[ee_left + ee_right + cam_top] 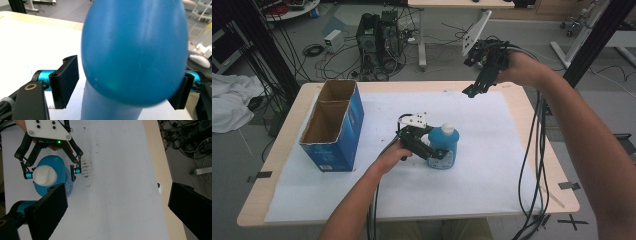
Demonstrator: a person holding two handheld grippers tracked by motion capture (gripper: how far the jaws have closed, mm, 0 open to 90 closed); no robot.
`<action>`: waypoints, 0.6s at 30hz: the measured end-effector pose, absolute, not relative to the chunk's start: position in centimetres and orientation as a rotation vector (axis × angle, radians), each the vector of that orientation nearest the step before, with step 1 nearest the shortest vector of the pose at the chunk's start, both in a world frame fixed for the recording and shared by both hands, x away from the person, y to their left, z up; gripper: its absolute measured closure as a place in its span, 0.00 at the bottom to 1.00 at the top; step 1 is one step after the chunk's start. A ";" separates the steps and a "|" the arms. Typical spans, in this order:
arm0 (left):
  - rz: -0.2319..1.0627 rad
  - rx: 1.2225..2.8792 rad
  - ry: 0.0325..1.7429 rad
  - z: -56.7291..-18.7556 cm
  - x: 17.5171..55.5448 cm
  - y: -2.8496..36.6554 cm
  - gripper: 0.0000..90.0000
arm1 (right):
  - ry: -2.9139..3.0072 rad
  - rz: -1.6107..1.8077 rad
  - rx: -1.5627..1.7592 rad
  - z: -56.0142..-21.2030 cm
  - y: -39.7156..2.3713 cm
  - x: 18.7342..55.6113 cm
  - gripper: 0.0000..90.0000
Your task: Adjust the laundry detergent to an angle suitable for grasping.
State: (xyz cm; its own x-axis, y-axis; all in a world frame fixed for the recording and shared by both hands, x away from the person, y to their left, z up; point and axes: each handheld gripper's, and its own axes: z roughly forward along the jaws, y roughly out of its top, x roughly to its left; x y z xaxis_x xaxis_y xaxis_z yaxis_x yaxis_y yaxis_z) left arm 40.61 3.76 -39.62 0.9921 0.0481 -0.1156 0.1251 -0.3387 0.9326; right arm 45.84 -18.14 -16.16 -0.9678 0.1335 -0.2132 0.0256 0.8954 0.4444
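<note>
Here, near edge first: left gripper (438, 154) straddles the blue bottle (444, 145) low on its body, jaws spread w/ a gap on one side, not pinching. Bottle stands upright mid-counter (517, 205) on white paper (492, 165), long axis vertical. Farther off, right gripper (471, 91) hangs high, spread & empty, so left is nearer

The blue bottle (444, 146) looked like smooth, slightly glossy plastic, and its white cap (44, 175) was matt plastic. The table (532, 115) showed pale wood under a white matt paper sheet (492, 165). The blue box (334, 127) was cardboard with a printed glossy outside.
</note>
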 end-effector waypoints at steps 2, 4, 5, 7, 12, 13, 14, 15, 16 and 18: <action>-0.073 1.920 0.132 -39.5 40.5 3.8 0.25 | 2.824 0.655 0.123 -16.1 -18.1 45.8 0.02; -0.065 1.917 0.134 -39.5 40.4 3.6 0.25 | 2.822 0.654 0.126 -16.1 -18.1 45.8 0.02; -0.061 1.931 0.109 -39.4 40.4 3.6 0.25 | 2.822 0.653 0.126 -16.1 -18.0 45.8 0.02; -0.053 1.938 0.105 -39.4 40.3 3.4 0.25 | 2.823 0.649 0.124 -16.1 -18.0 45.7 0.02; -0.068 1.922 0.118 -39.3 40.4 3.7 0.25 | 2.819 0.648 0.126 -16.0 -17.8 45.5 0.02; -0.062 1.920 0.106 -39.3 40.5 3.8 0.25 | 2.819 0.647 0.124 -16.0 -17.8 45.5 0.02; -0.073 1.896 0.114 -39.2 40.3 3.9 0.25 | 2.820 0.645 0.123 -16.0 -17.8 45.5 0.02; -0.075 1.889 0.096 -39.1 40.2 4.0 0.25 | 2.818 0.645 0.123 -15.9 -17.8 45.5 0.02; -0.078 1.889 0.089 -39.0 40.2 4.1 0.24 | 2.816 0.647 0.120 -15.9 -17.8 45.5 0.02; -0.071 1.893 0.097 -39.0 40.1 4.1 0.11 | 2.818 0.643 0.127 -15.9 -17.8 45.4 0.02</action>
State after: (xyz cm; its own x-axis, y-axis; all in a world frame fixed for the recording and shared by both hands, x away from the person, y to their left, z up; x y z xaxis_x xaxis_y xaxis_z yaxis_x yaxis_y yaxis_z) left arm 40.12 4.14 -38.96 0.9947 0.0321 -0.0979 0.1030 -0.3173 0.9427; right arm 45.45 -17.81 -15.90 -0.9654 0.1390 -0.2205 0.0295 0.8988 0.4374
